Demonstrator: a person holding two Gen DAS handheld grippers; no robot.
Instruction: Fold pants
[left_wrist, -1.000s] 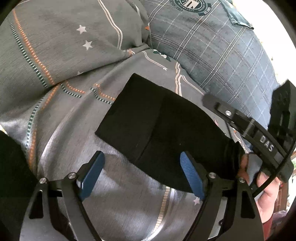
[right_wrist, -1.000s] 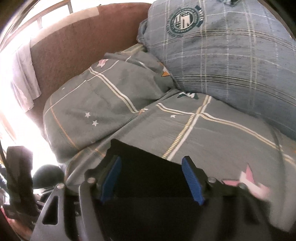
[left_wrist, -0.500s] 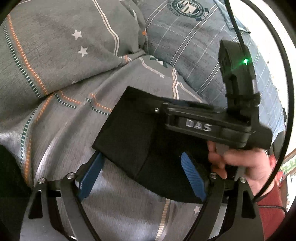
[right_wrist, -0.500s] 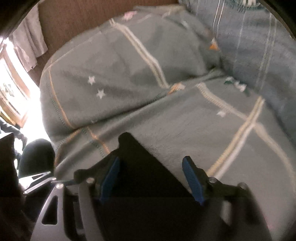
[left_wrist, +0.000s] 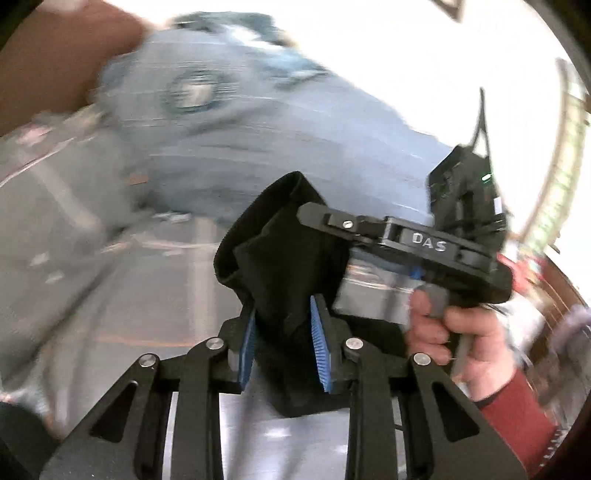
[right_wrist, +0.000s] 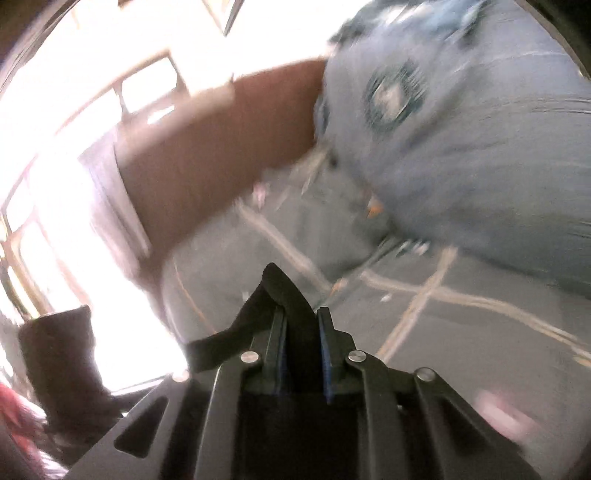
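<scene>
Left wrist view: the left hand-held gripper (left_wrist: 282, 345) is closing on the black pants (left_wrist: 291, 266), soft and light cloth that bunches, best taken at an edge. One second ago it lay flat on the bed cover (left_wrist: 122, 295).

Right wrist view: the right hand-held gripper (right_wrist: 302, 347) is closing on a pants corner (right_wrist: 282, 291), now lifted.

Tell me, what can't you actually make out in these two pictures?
- Left wrist view: the round emblem on the blue pillow is motion-blurred, unreadable.
- Left wrist view: the black pants run behind the left hand-held gripper; their full shape is hidden.
- Right wrist view: the window area is washed out by glare.
</scene>
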